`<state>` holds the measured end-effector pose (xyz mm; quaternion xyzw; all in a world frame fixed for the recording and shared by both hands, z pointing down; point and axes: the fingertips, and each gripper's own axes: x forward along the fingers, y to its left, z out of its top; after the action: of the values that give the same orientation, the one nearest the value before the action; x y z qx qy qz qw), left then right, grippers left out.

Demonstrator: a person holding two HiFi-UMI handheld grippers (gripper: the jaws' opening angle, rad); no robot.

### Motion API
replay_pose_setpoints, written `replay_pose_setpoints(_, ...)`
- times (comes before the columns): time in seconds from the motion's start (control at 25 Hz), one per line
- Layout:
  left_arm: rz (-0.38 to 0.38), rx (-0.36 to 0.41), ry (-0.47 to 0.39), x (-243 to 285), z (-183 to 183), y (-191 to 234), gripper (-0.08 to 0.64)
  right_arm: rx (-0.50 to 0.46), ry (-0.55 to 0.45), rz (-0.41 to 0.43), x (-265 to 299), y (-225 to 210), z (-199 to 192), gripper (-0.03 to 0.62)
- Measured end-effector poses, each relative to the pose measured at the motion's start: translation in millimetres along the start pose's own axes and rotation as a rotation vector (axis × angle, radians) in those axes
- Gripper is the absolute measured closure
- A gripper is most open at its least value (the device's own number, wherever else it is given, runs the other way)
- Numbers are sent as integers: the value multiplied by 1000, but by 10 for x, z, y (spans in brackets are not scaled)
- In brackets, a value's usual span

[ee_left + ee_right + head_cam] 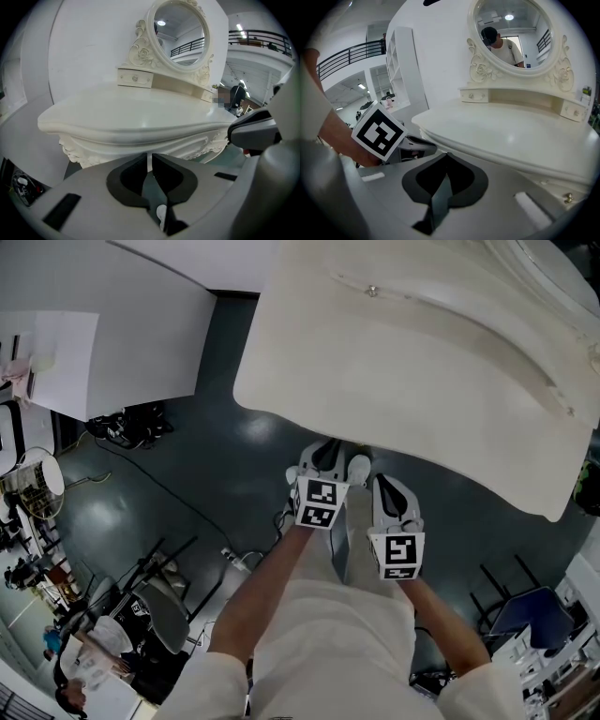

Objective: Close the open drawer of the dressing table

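Both tongs are clenched on nothing: the left tongs [150, 158] show only a hairline slit between their dark pads, and the right tongs [446, 158] have their pads pressed flat together. They hang side by side, close together and angled downward, with their tips at the front lip of the dressing table [422, 362]. Its pale surface [131, 112] spreads ahead of and above them, and the oval mirror [513, 37] and the small drawers [474, 95] beside it, which look shut, rise well beyond. Clenched like this, the tongs seem meant as blunt pushers, not graspers, which suits shoving a drawer home. No drawer can be seen standing out. The only sign of one is a brass knob [568, 198] on a pale front, low and to the right of the right tongs, apparently tucked beneath the overhang. I judge the drawer is either already pushed in or hidden below the lip.
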<state>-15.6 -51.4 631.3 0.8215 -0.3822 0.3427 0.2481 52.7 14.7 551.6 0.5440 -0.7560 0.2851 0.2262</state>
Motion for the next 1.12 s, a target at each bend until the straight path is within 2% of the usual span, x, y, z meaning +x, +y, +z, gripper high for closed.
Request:
replay_pose_setpoints(0.68, 7, -35, -56, 122, 104, 87, 538, 4, -1, -7, 21, -10, 44, 594)
replay_pose_setpoints(0.96, 12, -2, -58, 54, 138, 42, 538, -8, -7, -7, -15, 6, 25, 594)
replay_pose_setpoints(1.12, -1, -21, -62, -18, 150, -32, 538, -16, -14, -1, -55, 30, 40, 594)
